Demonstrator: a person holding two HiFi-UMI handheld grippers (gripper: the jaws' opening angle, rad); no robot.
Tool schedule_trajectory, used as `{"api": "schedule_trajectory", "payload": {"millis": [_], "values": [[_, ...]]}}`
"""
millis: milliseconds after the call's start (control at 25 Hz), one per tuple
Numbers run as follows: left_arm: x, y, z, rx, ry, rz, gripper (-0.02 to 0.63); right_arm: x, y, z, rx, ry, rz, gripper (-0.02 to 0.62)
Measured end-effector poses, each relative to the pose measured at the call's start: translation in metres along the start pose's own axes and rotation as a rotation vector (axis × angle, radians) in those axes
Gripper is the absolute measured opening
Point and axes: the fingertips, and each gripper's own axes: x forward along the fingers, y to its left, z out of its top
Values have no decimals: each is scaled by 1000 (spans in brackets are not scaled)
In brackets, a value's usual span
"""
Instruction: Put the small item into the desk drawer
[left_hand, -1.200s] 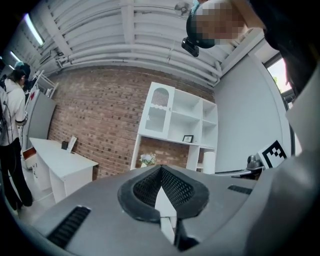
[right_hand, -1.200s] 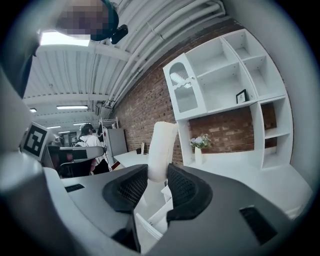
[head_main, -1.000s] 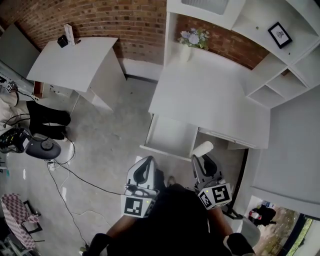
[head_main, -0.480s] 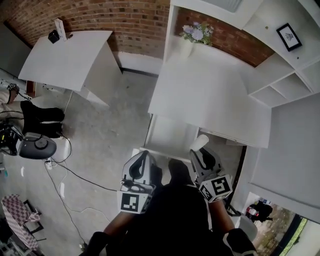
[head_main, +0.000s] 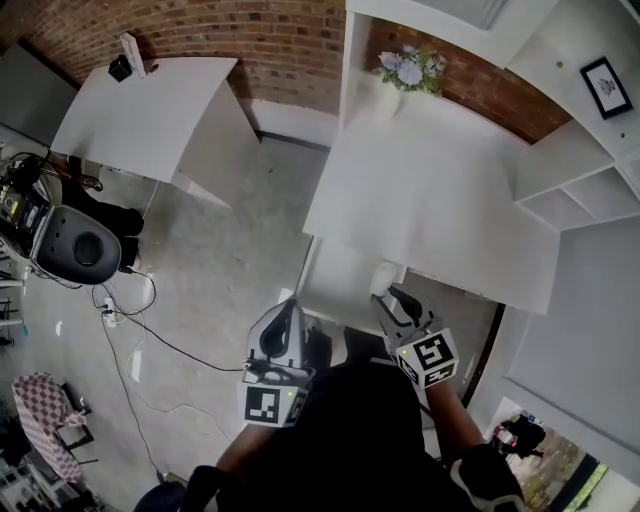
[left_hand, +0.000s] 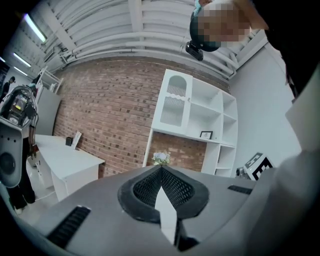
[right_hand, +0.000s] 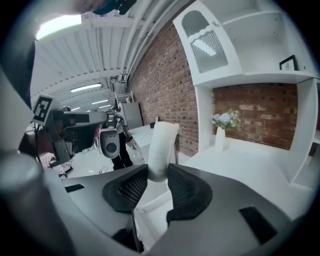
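The small item (head_main: 383, 277) is a white, soft-looking cylinder; my right gripper (head_main: 392, 296) is shut on its lower end, and it sticks up past the fingertips. In the head view it hangs over the right part of the open desk drawer (head_main: 340, 268), just at the desk's front edge. The right gripper view shows the item (right_hand: 162, 142) squeezed between the black pads, with the drawer's rim (right_hand: 152, 206) below. My left gripper (head_main: 291, 304) is shut and holds nothing, at the drawer's front left corner. Its pads (left_hand: 150, 186) meet at the tips in the left gripper view.
The white desk (head_main: 430, 190) carries a vase of flowers (head_main: 405, 72) at the back by the brick wall. White shelves (head_main: 590, 150) rise at the right. A white side table (head_main: 140, 115) stands at the left. Cables (head_main: 130, 325) and a black device (head_main: 75, 245) lie on the floor.
Both grippers have moved forward toward the desk. The right one has dipped and carried the white item from in front of the drawer to over its right part.
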Motion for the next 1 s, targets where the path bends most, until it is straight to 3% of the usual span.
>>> {"api": "schedule_trajectory", "payload": {"millis": [400,840,1000], "values": [[25,-5,-19,-35,52,49,25,39,-18,-62,-68,189,107,141],[46,-5,-41,-28,100,23,25,75,-28,-151,-225,430,184,140],[53,-3,-46,-25,100,22,25,90,-35,-186,-238,500,199,140]]}}
